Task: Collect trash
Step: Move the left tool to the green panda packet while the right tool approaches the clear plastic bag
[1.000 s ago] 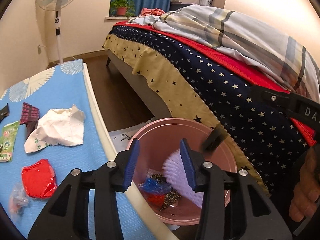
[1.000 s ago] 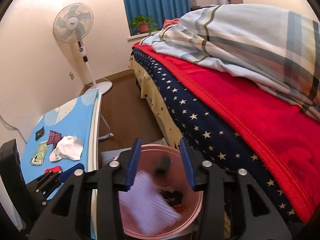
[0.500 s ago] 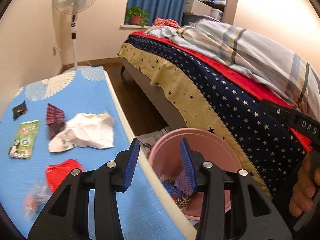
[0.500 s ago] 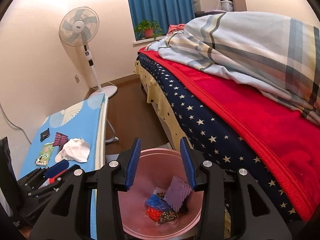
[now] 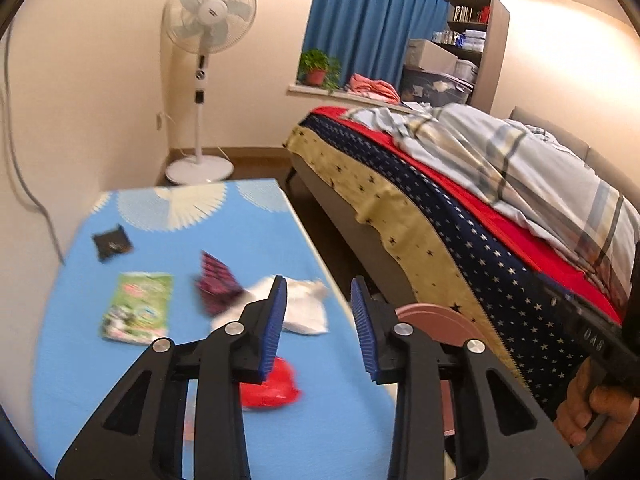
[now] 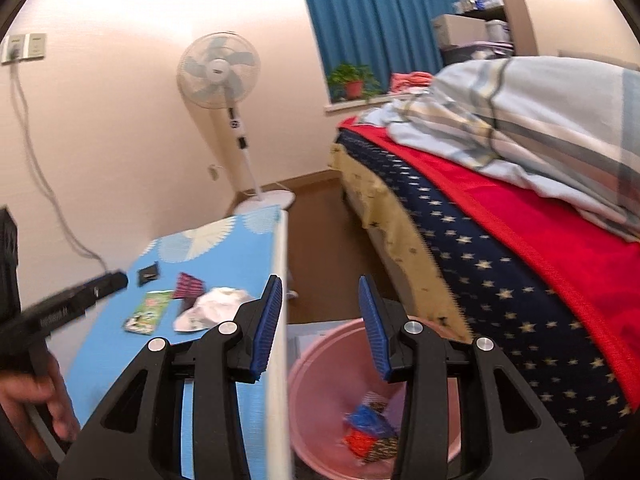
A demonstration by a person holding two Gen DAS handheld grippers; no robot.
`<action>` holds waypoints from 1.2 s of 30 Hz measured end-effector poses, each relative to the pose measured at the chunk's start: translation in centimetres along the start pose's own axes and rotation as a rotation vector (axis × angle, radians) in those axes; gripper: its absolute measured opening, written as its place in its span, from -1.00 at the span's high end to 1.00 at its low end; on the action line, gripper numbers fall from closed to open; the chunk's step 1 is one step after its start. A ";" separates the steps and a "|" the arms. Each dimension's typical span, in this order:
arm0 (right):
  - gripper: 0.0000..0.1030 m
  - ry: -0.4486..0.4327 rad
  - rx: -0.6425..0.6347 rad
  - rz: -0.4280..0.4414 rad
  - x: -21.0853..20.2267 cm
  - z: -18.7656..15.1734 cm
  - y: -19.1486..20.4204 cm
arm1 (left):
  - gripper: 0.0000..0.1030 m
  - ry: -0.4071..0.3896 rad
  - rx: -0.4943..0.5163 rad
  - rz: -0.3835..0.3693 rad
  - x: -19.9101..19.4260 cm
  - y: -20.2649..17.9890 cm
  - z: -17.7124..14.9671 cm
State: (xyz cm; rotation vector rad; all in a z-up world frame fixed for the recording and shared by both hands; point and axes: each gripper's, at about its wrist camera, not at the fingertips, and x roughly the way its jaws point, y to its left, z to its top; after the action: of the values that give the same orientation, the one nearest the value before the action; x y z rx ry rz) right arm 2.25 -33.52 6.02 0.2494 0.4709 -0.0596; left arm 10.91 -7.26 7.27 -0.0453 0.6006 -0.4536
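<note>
My left gripper (image 5: 320, 328) is open and empty above the blue table (image 5: 120, 360). On the table lie a crumpled white paper (image 5: 306, 308), a red wrapper (image 5: 272, 388), a dark checked wrapper (image 5: 216, 284), a green packet (image 5: 138, 310) and a small black packet (image 5: 112, 242). My right gripper (image 6: 320, 326) is open and empty over the table's right edge and the pink bin (image 6: 332, 368), which holds blue and red wrappers (image 6: 368, 430). The bin's rim shows in the left wrist view (image 5: 436, 320). The white paper (image 6: 214, 308) and green packet (image 6: 148, 312) also show in the right wrist view.
A bed (image 5: 460, 208) with a starred cover and plaid blanket runs along the right. A standing fan (image 5: 208, 40) is in the far corner. A strip of floor (image 6: 320, 220) lies between table and bed. The left gripper's body (image 6: 64, 308) shows at left.
Both grippers have swung left, away from the bin and toward the table. The white item that was falling into the bin has dropped out of sight.
</note>
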 end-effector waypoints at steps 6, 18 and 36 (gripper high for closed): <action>0.45 0.024 -0.015 0.140 0.8 -1.5 4.3 | 0.53 -0.020 0.037 0.051 -3.2 4.8 3.1; 0.50 0.093 -0.146 0.311 4.0 -6.6 14.2 | 0.63 0.008 -0.011 0.122 -2.1 16.0 1.9; 0.20 0.335 -0.109 0.418 11.6 -12.7 20.4 | 0.63 0.211 -0.053 0.097 5.4 22.2 -4.0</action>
State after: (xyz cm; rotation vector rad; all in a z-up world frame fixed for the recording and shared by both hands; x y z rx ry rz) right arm 9.29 -10.53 -5.66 0.2470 0.7432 0.4208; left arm 21.45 10.81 -2.71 -0.0192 0.8187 -0.3507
